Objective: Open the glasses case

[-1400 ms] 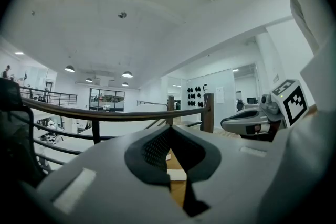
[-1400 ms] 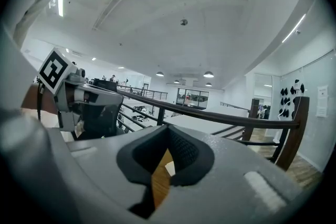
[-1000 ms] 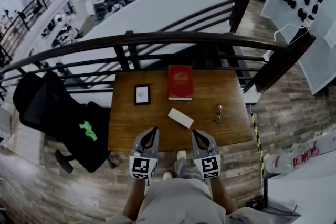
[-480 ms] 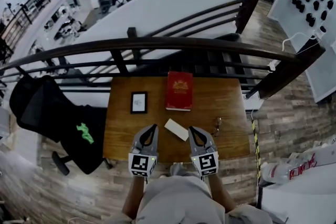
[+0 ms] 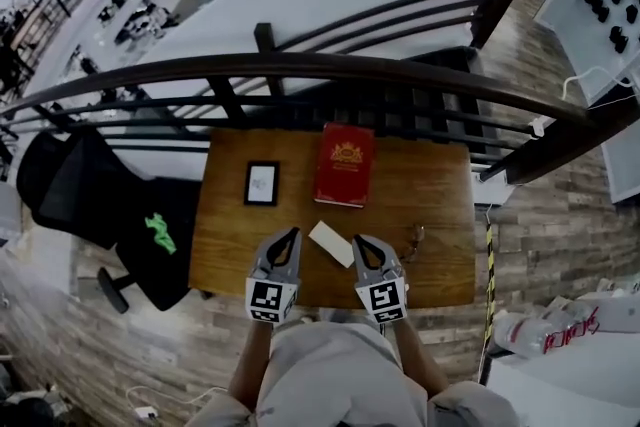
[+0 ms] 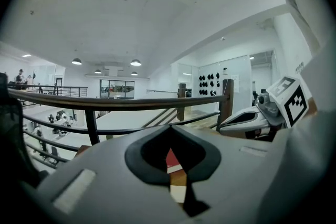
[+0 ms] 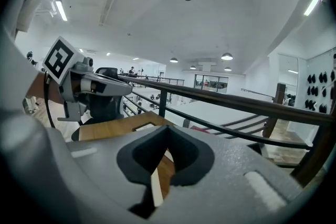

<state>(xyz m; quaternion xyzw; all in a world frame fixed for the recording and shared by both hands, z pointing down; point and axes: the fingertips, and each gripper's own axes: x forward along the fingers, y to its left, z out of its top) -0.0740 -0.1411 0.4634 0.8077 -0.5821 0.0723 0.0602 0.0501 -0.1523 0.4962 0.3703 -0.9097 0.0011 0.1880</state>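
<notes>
White case (image 5: 331, 243) lies on the table (image 5: 425, 185), near its front edge, just in front of a red book (image 5: 345, 165). Left claw (image 5: 291, 237) and right claw (image 5: 359, 243) flank it, both clenched and empty.

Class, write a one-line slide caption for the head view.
Left gripper and right gripper, both shut, flank the closed glasses case on a wooden table, red book behind, spectacles beside.

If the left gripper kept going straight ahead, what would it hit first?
Most likely the white glasses case, just ahead of the left gripper; the red book lies farther on. Depth is unclear.
</notes>
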